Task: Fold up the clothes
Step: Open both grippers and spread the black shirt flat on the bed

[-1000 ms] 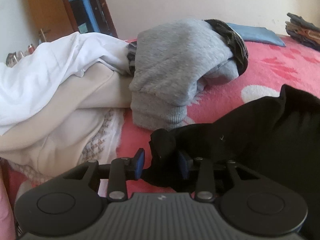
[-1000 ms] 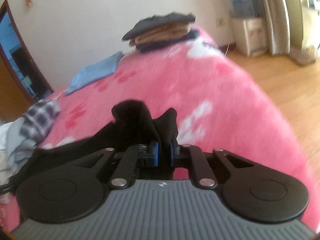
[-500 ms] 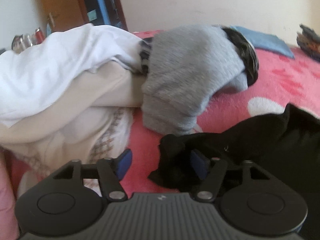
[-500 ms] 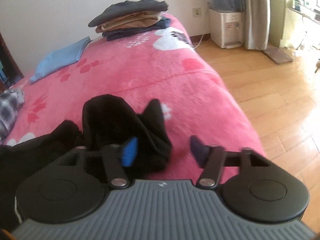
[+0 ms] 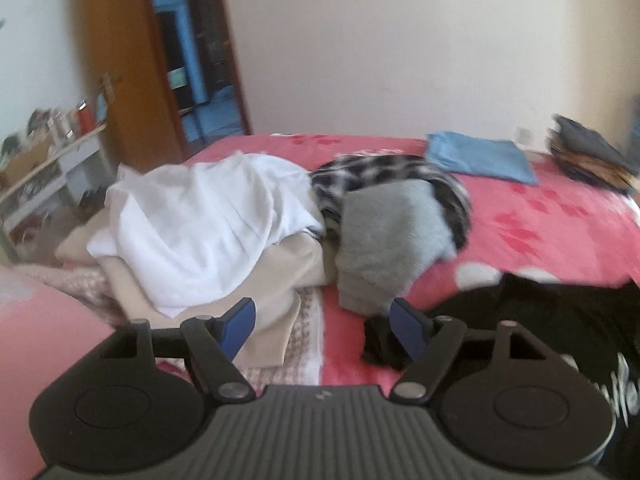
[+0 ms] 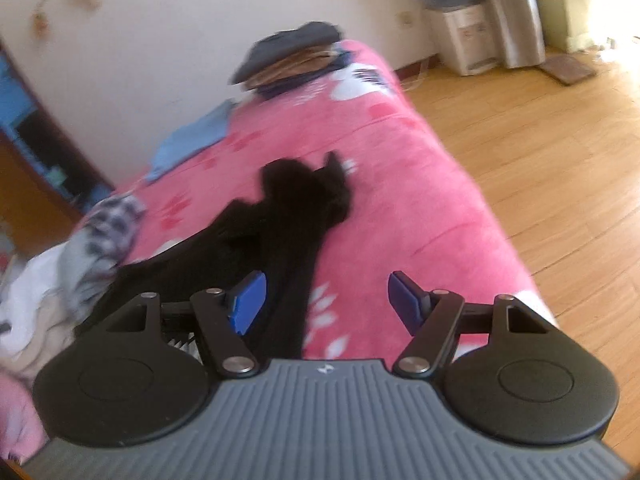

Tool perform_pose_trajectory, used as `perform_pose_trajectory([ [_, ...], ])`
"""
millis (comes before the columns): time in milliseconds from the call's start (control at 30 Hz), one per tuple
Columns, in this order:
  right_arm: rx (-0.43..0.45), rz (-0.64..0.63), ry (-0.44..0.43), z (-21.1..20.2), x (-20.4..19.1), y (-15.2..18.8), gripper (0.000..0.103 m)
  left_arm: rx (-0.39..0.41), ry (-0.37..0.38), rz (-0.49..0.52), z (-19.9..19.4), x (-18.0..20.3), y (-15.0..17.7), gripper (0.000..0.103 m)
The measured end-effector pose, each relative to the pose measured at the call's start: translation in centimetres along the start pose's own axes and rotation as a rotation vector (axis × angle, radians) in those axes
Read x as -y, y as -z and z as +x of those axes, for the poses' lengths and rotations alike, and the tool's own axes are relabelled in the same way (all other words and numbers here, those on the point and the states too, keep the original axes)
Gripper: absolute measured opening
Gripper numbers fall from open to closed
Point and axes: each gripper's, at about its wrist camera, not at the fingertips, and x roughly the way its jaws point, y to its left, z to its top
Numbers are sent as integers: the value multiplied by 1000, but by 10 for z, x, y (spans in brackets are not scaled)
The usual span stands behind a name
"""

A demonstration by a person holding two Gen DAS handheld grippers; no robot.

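A black garment lies crumpled and stretched out on the pink bed blanket. My right gripper hovers above its near end. Its jaws are opening and the blue pads touch no cloth. In the left wrist view the same black garment spreads to the right. One dark sleeve end lies on the bed just under my left gripper, by the right finger. The left jaws are also opening, with nothing pressed between the pads.
An unfolded pile sits left of the black garment: a white cloth, a grey sweater, a plaid shirt and beige fabric. A folded blue cloth and a folded stack lie far back. Wooden floor runs along the bed's right edge.
Both grippers let go of the black garment and opened wide. Both have lifted and pulled back, so the garment now lies loose on the blanket.
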Motion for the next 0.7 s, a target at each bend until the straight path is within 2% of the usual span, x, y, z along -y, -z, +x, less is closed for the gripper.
perform_pose_trajectory([
  [100,-10,-62,-84,-13,-25,15,68,-35,88,71,-31,7,30,77],
  [167,-26,-85,-150,-19,-40,25,68,-84,174,120,-45,16,58,77],
  [267,-99,-118,-267,-17,-69,45,67,-139,298,206,-64,36,103,76],
  [333,-158,-157,-342,-12,-90,63,66,-146,370,298,-76,52,135,76],
  [433,-264,-221,-440,2,-124,96,58,-181,470,389,-87,72,174,75],
  [500,-346,-260,-484,14,-147,123,48,-222,528,417,-89,81,195,75],
  [600,-432,-298,-481,28,-169,163,32,-274,539,456,-82,90,222,69],
  [700,-486,-266,-469,37,-180,183,28,-306,521,489,-71,97,238,64],
])
